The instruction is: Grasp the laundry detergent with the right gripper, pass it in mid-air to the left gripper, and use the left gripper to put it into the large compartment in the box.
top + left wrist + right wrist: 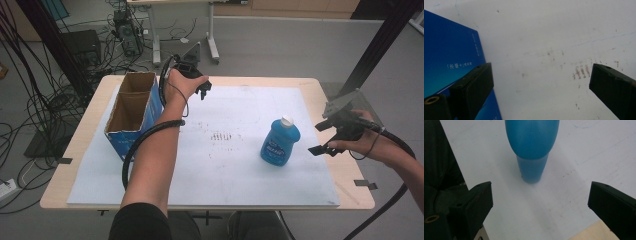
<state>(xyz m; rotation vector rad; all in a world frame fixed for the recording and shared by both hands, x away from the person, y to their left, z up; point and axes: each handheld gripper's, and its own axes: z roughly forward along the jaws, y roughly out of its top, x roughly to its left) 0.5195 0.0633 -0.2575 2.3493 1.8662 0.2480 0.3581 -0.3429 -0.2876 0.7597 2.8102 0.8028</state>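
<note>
A blue bottle [280, 140] with a white cap stands upright on the white board, right of centre. My right gripper [320, 137] hovers just right of it, jaws wide open and empty. In the right gripper view the bottle [531, 145] stands ahead, beyond the open gripper [540, 191]. An open blue cardboard box [132, 107] with two compartments sits at the left. My left gripper [204, 90] is held past the box's far right corner, open and empty. The left gripper view has the box's blue side [449, 57] at the left of the open gripper [540, 72].
A white board [225, 170] with faint brown marks at its middle covers most of the wooden table [350, 187]. Cables and equipment [125, 30] lie on the floor beyond the far left. A black frame post [380, 45] rises at the far right.
</note>
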